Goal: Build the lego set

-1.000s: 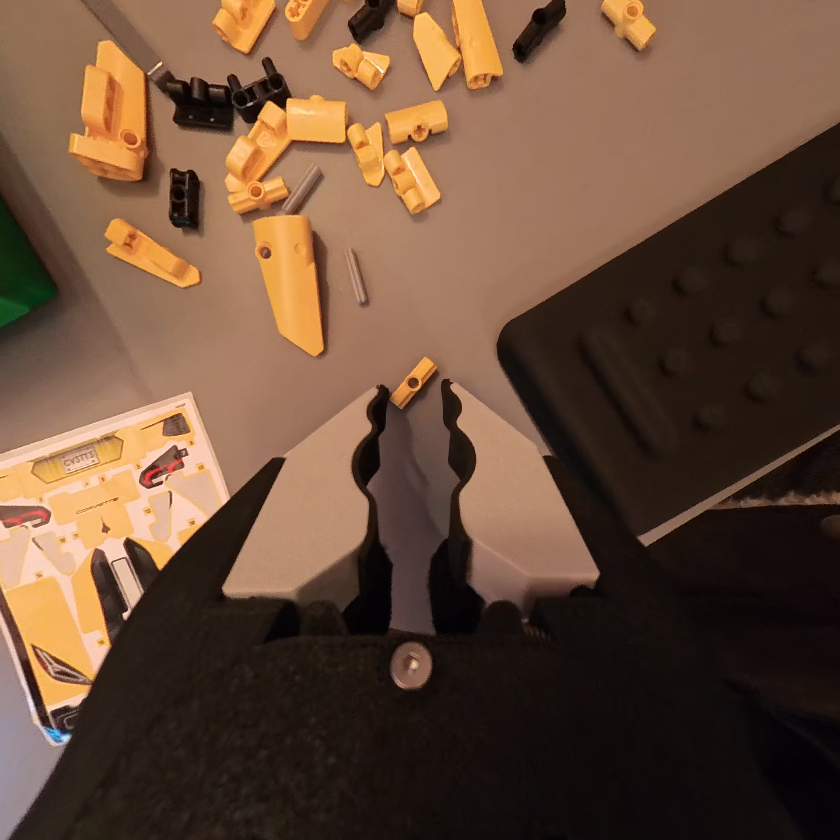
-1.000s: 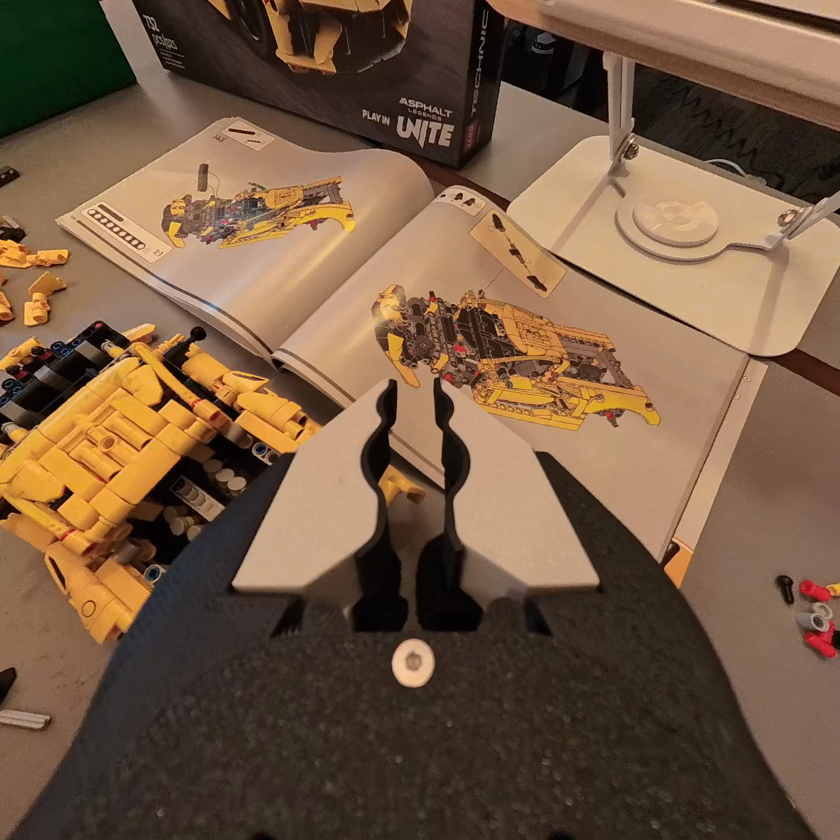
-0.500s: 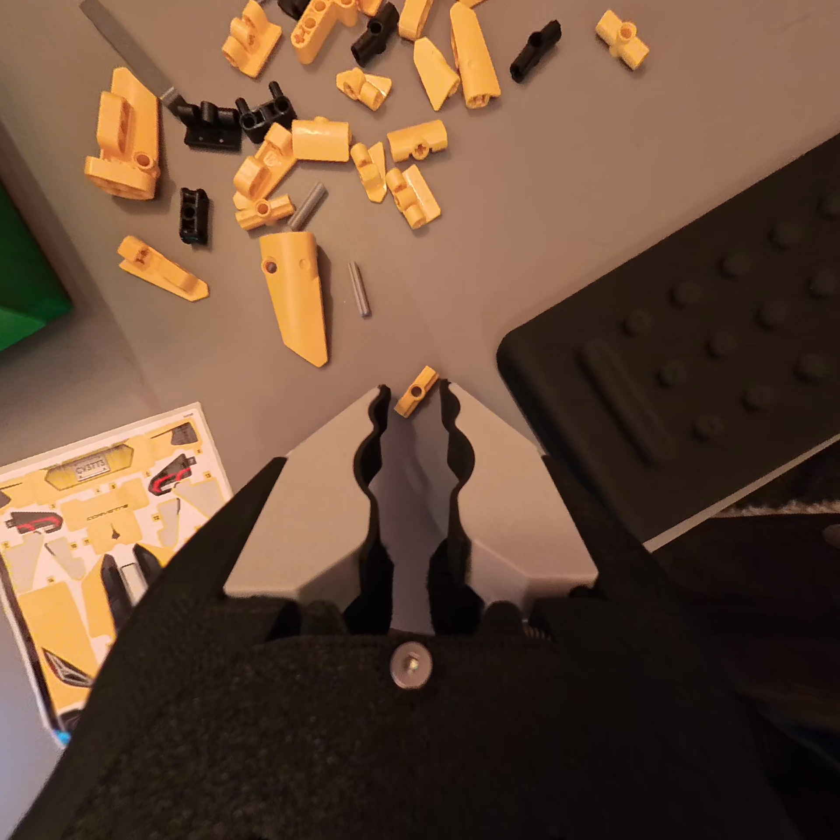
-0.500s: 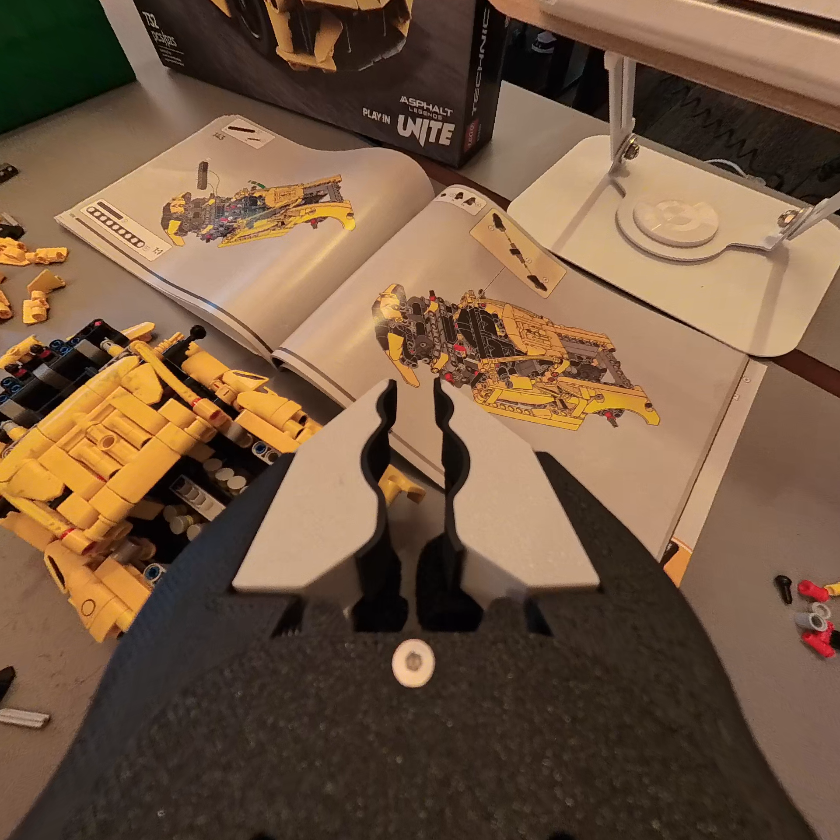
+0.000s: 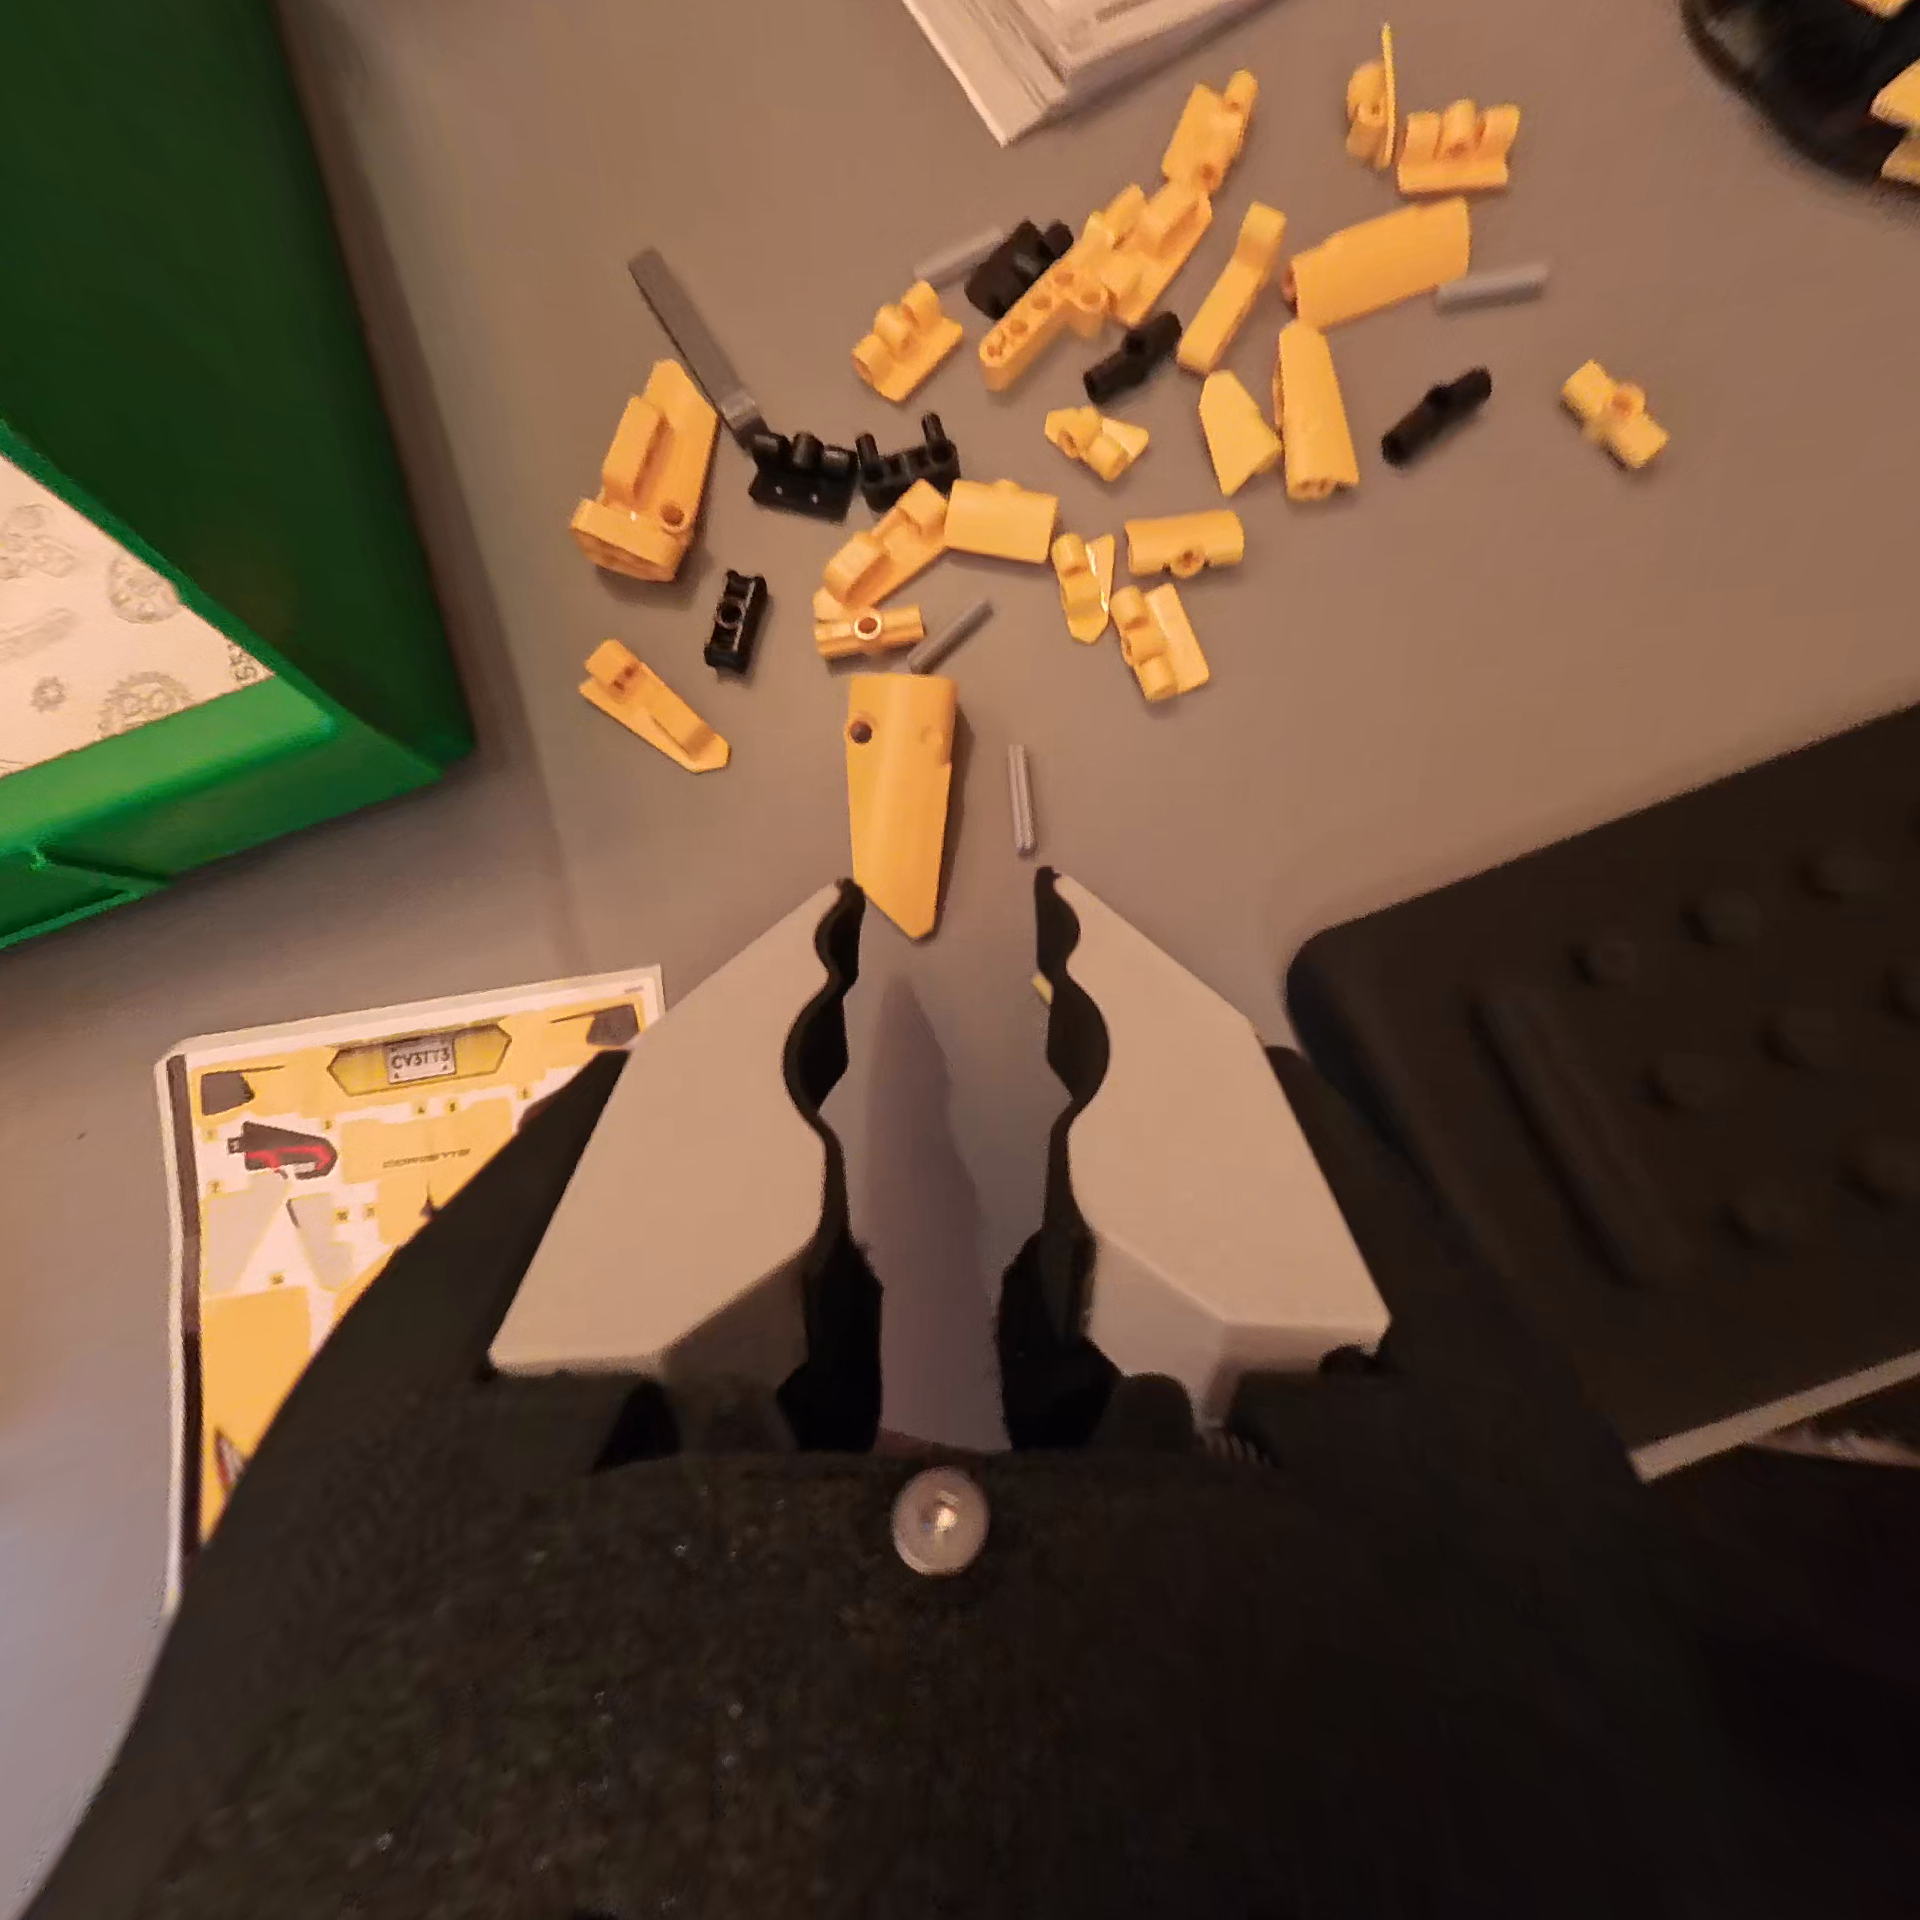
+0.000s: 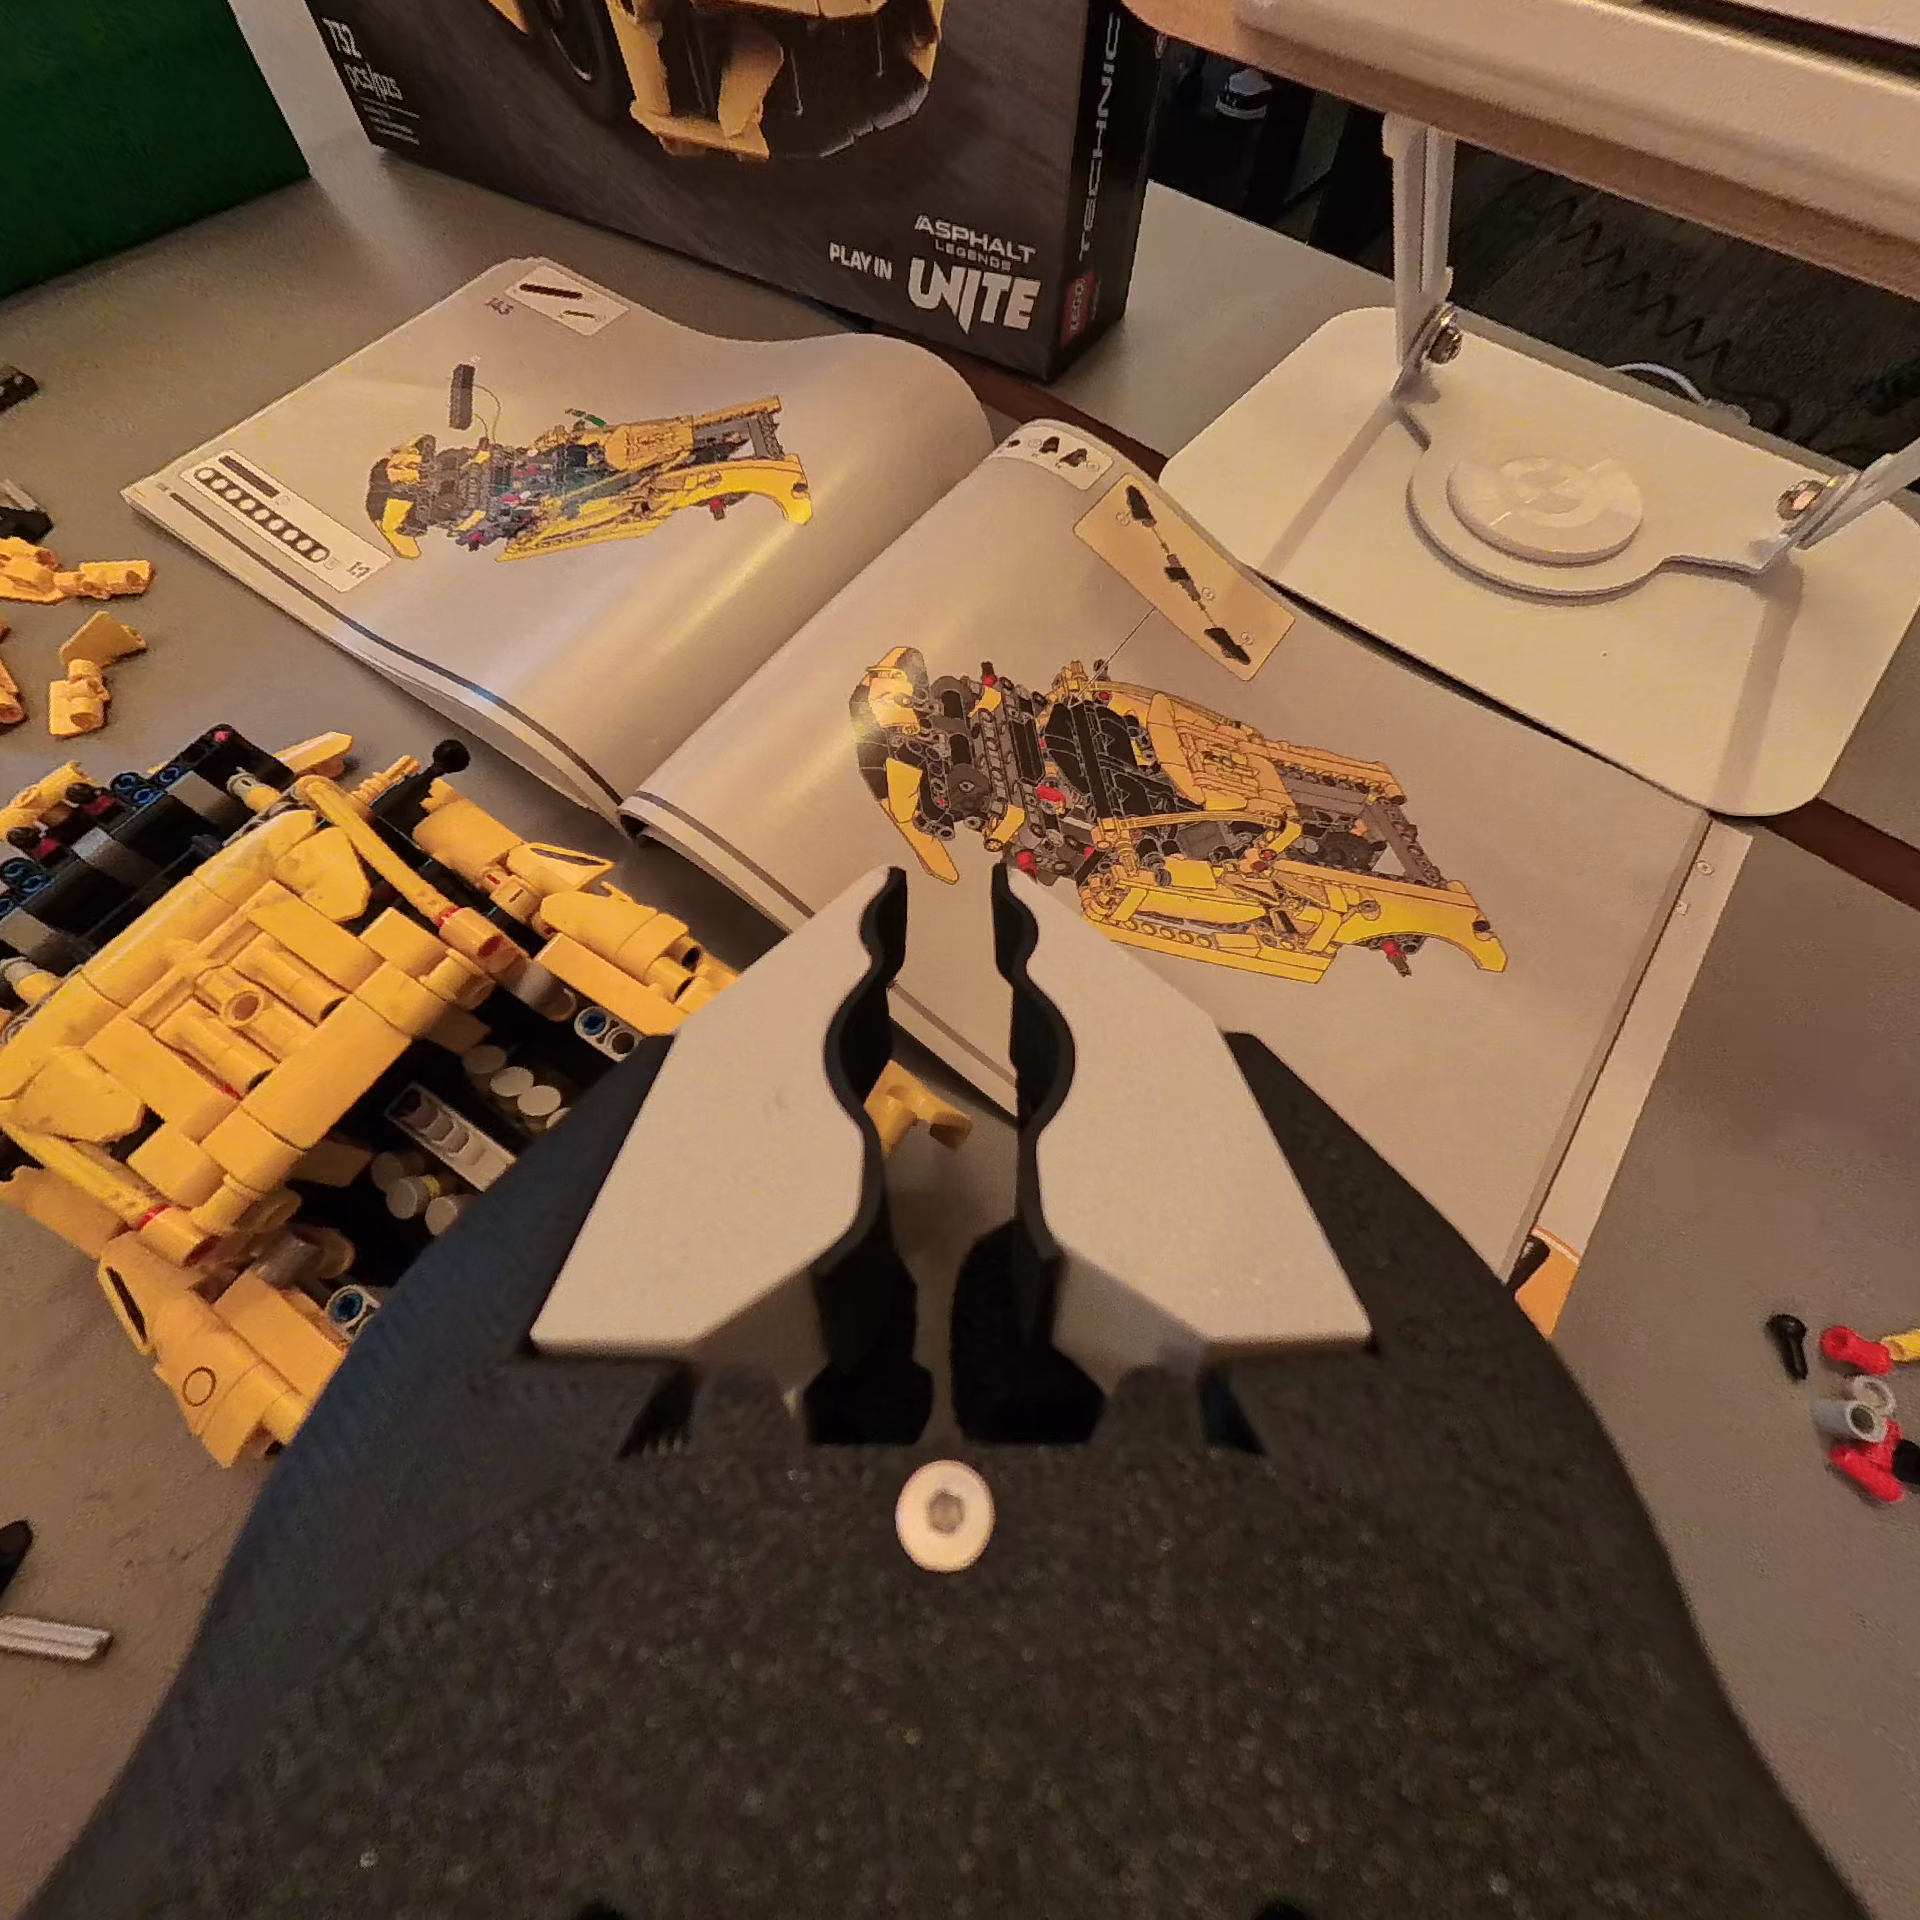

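Yellow and black plastic Lego pieces (image 5: 1049,457) lie scattered on the grey bench (image 5: 1351,748), too many and too overlapped for a sure count, though three small grey pins and four or so black connectors show among them. The left gripper (image 5: 945,899) hangs over the bench with its jaws spread wide and empty; the pointed tip of one long yellow wedge-shaped panel (image 5: 899,795) lies just between its fingertips. One sticker sheet (image 5: 343,1153) lies to its left, one green box (image 5: 187,436) beyond, and one black studded mat (image 5: 1662,1101) to the right. The right gripper (image 6: 948,883) hovers with a narrow gap, holding nothing, above one open instruction booklet (image 6: 727,582). One half-built yellow car model (image 6: 270,1018) rests beside the booklet, and one dark printed set box (image 6: 790,177) stands behind.
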`<action>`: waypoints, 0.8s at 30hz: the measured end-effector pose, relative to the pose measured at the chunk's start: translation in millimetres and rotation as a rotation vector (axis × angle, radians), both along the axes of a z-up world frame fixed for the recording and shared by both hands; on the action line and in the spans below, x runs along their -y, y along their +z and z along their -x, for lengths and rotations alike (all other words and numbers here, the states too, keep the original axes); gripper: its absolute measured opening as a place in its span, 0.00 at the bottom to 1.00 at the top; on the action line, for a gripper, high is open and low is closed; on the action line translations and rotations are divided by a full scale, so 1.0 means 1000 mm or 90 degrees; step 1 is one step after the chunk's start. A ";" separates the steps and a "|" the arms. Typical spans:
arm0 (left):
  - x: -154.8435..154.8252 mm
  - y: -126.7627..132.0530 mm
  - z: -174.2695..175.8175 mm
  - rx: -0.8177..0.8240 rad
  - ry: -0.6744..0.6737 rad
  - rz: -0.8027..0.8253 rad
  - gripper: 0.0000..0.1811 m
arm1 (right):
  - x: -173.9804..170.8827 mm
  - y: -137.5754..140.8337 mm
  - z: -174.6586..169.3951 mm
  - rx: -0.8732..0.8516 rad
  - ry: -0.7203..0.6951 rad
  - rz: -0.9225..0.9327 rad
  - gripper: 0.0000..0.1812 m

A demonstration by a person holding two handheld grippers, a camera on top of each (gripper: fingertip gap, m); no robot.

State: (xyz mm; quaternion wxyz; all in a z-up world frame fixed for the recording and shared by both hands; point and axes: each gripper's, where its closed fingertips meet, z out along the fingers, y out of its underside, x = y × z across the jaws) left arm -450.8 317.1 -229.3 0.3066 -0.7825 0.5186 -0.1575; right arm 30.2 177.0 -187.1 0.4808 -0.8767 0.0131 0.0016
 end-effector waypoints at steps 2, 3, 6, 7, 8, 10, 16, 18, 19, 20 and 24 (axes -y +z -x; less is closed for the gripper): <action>-0.008 0.001 -0.003 0.007 0.021 -0.016 0.21 | 0.000 0.000 0.000 -0.001 0.000 0.000 0.08; -0.011 0.000 -0.004 0.008 0.028 -0.025 0.22 | 0.000 0.000 0.000 0.000 0.000 0.000 0.08; -0.018 -0.006 -0.006 0.004 0.044 -0.039 0.22 | 0.000 0.000 0.000 0.001 0.001 0.001 0.08; -0.018 -0.010 -0.006 -0.003 0.046 -0.035 0.22 | 0.000 0.000 0.000 0.001 0.001 0.001 0.08; -0.018 -0.014 -0.006 -0.008 0.044 -0.029 0.22 | 0.000 0.000 0.000 0.001 0.001 0.001 0.08; -0.017 -0.019 -0.007 -0.007 0.041 -0.023 0.21 | 0.000 0.000 0.000 0.002 0.001 0.001 0.08; -0.033 -0.013 0.005 -0.006 0.085 -0.059 0.03 | 0.000 -0.001 0.000 0.002 0.002 0.003 0.08; -0.037 -0.010 0.013 -0.009 0.099 -0.058 0.00 | 0.000 -0.001 0.000 0.003 0.002 0.003 0.08; -0.041 -0.008 0.019 -0.008 0.112 -0.060 0.00 | 0.000 -0.001 0.001 0.002 0.002 0.003 0.08; -0.042 -0.007 0.023 -0.006 0.120 -0.056 0.00 | 0.000 -0.001 0.001 0.002 0.003 0.004 0.08; -0.042 -0.003 0.029 0.015 0.124 -0.032 0.00 | 0.000 -0.002 0.001 0.004 0.003 0.006 0.08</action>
